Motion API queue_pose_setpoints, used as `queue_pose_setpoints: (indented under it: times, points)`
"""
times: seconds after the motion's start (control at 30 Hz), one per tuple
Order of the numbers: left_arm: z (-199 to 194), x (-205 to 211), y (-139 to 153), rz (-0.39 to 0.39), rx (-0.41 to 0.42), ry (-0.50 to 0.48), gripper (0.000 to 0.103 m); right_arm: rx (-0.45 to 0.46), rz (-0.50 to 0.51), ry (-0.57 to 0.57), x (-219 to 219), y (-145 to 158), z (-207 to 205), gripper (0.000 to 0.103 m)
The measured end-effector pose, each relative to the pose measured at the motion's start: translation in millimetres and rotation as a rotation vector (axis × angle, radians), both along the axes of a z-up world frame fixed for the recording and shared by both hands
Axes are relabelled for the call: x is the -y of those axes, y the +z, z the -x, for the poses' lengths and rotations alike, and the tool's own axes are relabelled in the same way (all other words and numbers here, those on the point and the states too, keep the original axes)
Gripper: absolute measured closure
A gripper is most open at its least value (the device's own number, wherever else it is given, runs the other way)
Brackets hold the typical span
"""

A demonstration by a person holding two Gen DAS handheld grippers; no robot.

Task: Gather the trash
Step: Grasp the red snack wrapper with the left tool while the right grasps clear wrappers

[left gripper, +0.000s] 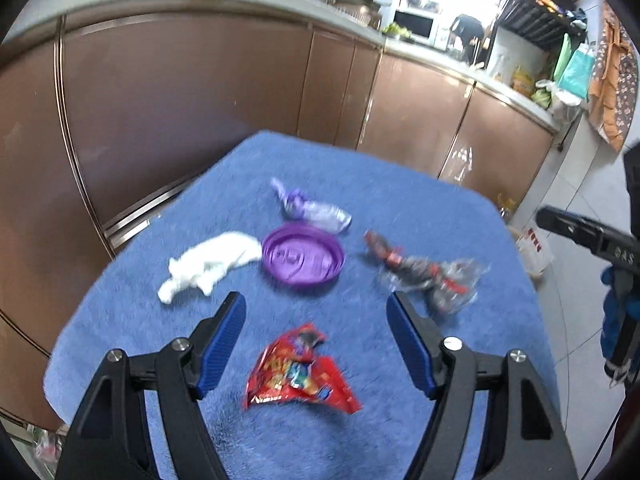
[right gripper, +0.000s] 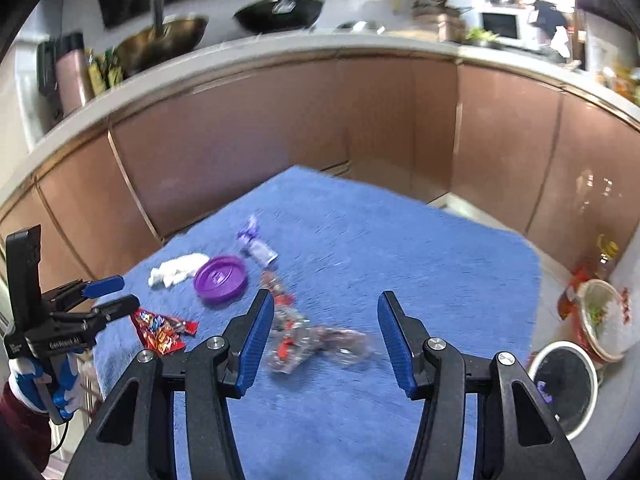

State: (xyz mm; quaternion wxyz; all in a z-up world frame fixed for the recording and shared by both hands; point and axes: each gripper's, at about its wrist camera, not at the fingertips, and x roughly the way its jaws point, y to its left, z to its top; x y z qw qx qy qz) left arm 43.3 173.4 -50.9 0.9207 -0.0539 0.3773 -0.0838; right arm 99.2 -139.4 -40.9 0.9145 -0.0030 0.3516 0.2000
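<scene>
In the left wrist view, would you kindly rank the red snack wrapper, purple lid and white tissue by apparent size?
1. red snack wrapper, though it lies nearest the camera, which enlarges it.
2. and 3. purple lid and white tissue look about alike, so I leave them unranked.

On the blue cloth (left gripper: 360,168) we count five pieces of litter: one red snack wrapper (left gripper: 300,372), one clear wrapper with red print (left gripper: 428,276), one purple-and-clear wrapper (left gripper: 312,208), one white crumpled tissue (left gripper: 208,268) and one purple lid (left gripper: 303,258). We count one bin (right gripper: 560,388) on the floor.
</scene>
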Motion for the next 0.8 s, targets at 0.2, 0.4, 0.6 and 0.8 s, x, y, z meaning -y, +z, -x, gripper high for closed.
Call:
queue_pose_setpoints:
  times: [0.2, 0.4, 0.6, 0.8]
  points:
    - [-9, 7, -35, 0.007, -0.069, -0.040, 0.032, -0.137, 0.081, 0.100, -55, -50, -47, 0.047]
    - [-15, -1, -55, 0.056, -0.105, -0.052, 0.053, -0.252, 0.155, 0.144, -91, -95, -81, 0.047]
    - [-13, 2, -60, 0.083, -0.110, -0.073, 0.073, -0.293, 0.174, 0.185, -109, -111, -90, 0.079]
    - [-7, 6, -55, 0.094, -0.089, -0.073, 0.082, -0.215, 0.144, 0.226, -111, -86, -71, 0.088]
